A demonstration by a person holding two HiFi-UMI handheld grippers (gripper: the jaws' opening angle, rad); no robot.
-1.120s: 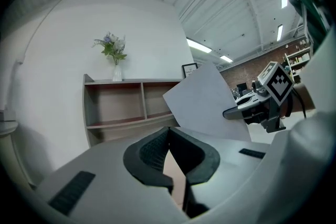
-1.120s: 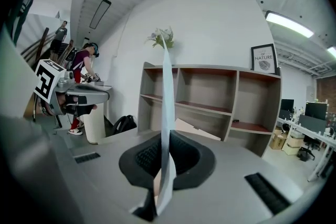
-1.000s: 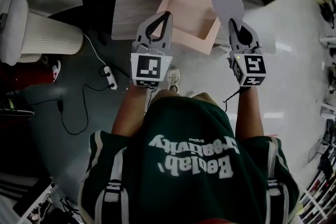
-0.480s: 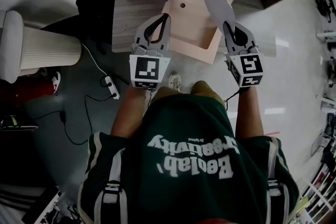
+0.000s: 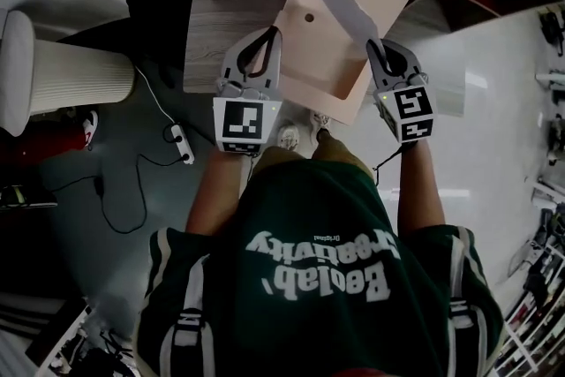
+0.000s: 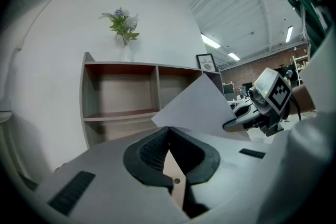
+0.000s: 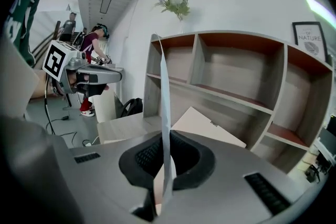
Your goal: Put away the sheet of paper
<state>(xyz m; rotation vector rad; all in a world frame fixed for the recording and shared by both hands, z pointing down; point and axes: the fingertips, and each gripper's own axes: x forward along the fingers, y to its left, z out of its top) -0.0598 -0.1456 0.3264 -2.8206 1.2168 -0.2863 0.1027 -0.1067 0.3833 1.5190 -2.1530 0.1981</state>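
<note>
The sheet of paper (image 5: 340, 0) is white and stands on edge, slanting up and left from my right gripper (image 5: 374, 44), which is shut on its lower corner. In the right gripper view the sheet (image 7: 164, 113) runs edge-on between the closed jaws. Under it lies a beige folder (image 5: 344, 57) with a small round hole. My left gripper (image 5: 274, 33) is shut on the folder's left edge; the left gripper view shows a beige strip (image 6: 173, 186) pinched between its jaws. From there the sheet (image 6: 197, 107) and right gripper (image 6: 231, 124) are visible to the right.
An open wooden shelf unit (image 7: 236, 97) stands just ahead, with a flower vase (image 6: 123, 26) and a framed picture (image 6: 207, 63) on top. A low wooden table (image 5: 225, 13) lies under the folder. On the floor at left: a white ribbed cylinder (image 5: 79, 75), black bag (image 5: 159, 0), power strip (image 5: 181, 141).
Both grippers have moved forward toward the shelf. The right gripper has come left and tipped, so the sheet now leans over the folder instead of standing off its right side.
</note>
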